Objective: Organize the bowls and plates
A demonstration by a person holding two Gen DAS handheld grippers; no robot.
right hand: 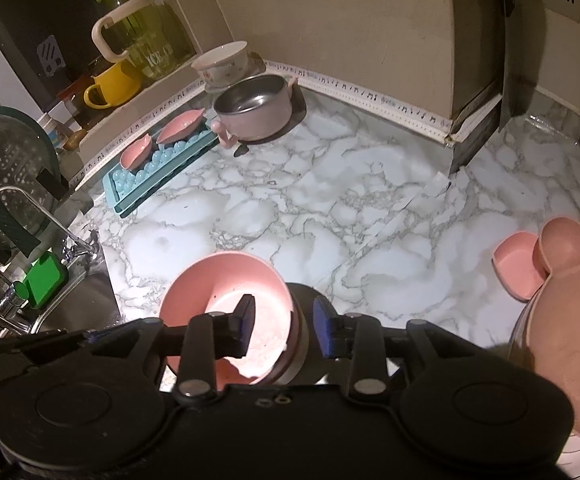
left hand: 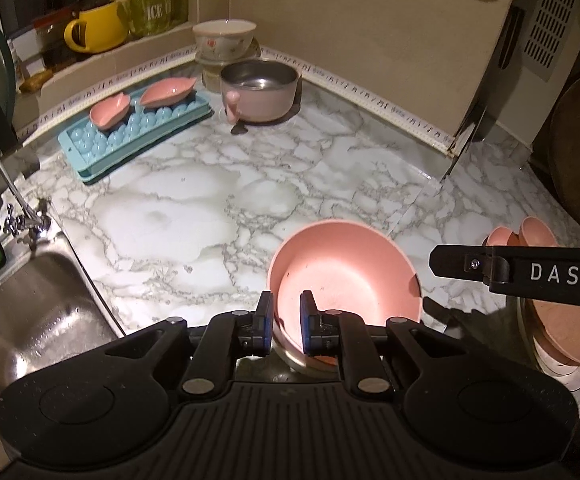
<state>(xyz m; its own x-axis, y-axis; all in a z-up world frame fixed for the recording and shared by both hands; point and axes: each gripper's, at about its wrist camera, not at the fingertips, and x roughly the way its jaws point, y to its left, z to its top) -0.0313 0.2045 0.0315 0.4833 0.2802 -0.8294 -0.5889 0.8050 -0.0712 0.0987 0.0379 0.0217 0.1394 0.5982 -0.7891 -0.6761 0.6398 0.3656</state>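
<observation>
Pink bowl (left hand: 345, 276) sits tilted at the near counter (left hand: 194, 200) edge, nothing in it, resting on another dish below. Left claw (left hand: 288, 320) narrow, pads pinching the bowl's near rim. Right claw (right hand: 284, 328) partly spread, straddling the bowl's right rim — pads look just clear. Steel pot (left hand: 260, 88) at back, contents unclear. Right view alone shows the pink mouse-eared plate (right hand: 569, 320) — and a small pink dish (right hand: 515, 268) beside it.

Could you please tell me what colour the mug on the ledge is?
The mug is yellow; the left wrist view shows it best.
</observation>
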